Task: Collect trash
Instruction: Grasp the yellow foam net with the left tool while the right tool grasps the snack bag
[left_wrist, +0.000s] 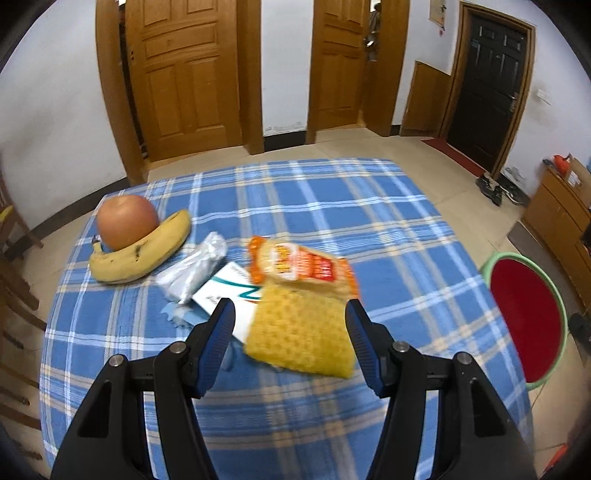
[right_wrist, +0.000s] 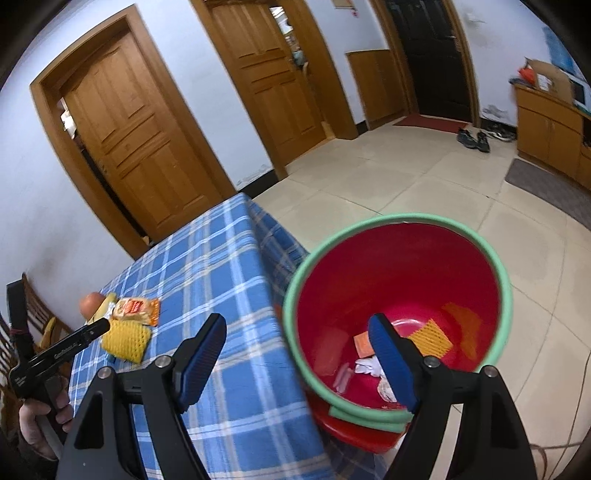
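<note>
Left gripper (left_wrist: 290, 314) over yellow foam net (left_wrist: 301, 334) — jaws apart, empty.
Risk: the orange wrapper (left_wrist: 303, 264) overlapping the net gets snagged too — right gripper (right_wrist: 297, 338) is spread, empty.

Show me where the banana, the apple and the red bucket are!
banana (left_wrist: 147, 254), left wrist view, middle of its curved body.
apple (left_wrist: 127, 221), left wrist view, its front side.
red bucket (right_wrist: 402, 273), right wrist view, its inner back wall.

Orange snack wrapper (left_wrist: 301, 266) print too blurred to read; white card (left_wrist: 229, 295) partly hidden under it
</note>
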